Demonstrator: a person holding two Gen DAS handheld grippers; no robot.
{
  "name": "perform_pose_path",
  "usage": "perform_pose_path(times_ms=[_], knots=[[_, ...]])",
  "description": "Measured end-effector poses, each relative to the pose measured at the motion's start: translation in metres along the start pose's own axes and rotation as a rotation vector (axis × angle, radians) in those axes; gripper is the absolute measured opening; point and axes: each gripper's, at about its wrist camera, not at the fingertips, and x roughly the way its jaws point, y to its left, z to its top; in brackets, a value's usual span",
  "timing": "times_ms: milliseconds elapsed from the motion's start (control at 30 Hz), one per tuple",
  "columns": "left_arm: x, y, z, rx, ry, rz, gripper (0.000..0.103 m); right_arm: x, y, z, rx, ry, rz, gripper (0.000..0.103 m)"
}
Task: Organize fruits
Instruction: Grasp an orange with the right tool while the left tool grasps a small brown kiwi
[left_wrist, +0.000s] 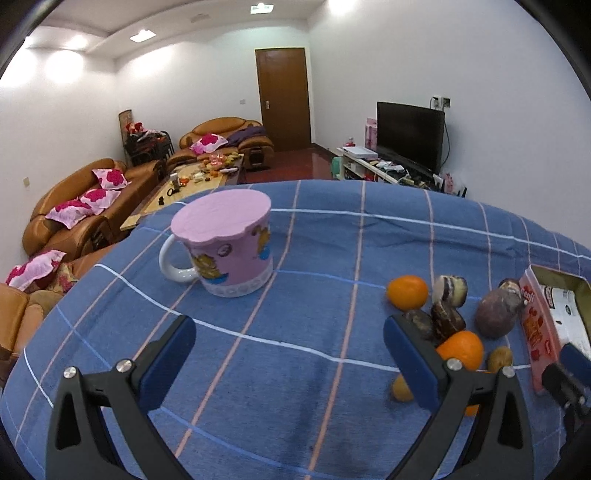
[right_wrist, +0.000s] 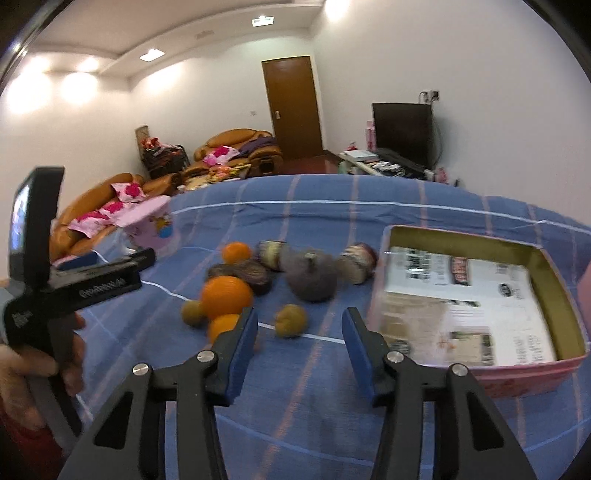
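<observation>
Left claw (left_wrist: 290, 354), black-framed with blue pads, is spread wide above the blue plaid cloth covering the counter (left_wrist: 295, 369) and holds nothing; a pink lidded ceramic mug with a white handle (left_wrist: 225, 247) stands upright on the cloth beyond it, toward the far left. Right claw (right_wrist: 300, 325), of the same build, is likewise spread and empty, its pads flanking a small yellow-brown round fruit (right_wrist: 291, 320) that lies on the cloth just beyond the tips. The fruit cluster lies between mug and box: a large orange (right_wrist: 226, 297) near the left pad, a second orange (right_wrist: 236, 252) farther off, a third orange (right_wrist: 221, 326) partly hidden behind the left pad, another small brownish fruit (right_wrist: 192, 313) at the left, a dull purple round fruit with a stem (right_wrist: 312, 277) in the middle, and several dark halved pieces with pale centres (right_wrist: 273, 254) around it. A shallow pink open box lined with printed paper (right_wrist: 517, 376) sits at the right, just beside the cluster, with no fruit visible inside. The right view is blurred.
</observation>
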Motion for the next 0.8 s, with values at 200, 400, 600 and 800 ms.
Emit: perform_pose_path(times_ms=[200, 400, 600, 800], knots=[[0.002, -0.003, -0.004, 0.082, 0.009, -0.017, 0.103, 0.033, 0.045, -0.004, -0.149, 0.108, 0.006, 0.05], [0.003, -0.01, -0.008, 0.158, 0.034, -0.065, 0.103, 0.064, 0.056, -0.001, -0.142, 0.192, 0.0, 0.05], [0.004, -0.025, -0.014, 0.23, 0.076, -0.17, 0.099, 0.072, 0.049, -0.002, -0.118, 0.25, 0.029, 0.041], [0.002, -0.04, -0.021, 0.282, 0.103, -0.26, 0.099, 0.037, 0.032, -0.009, -0.105, 0.212, 0.057, 0.041]])
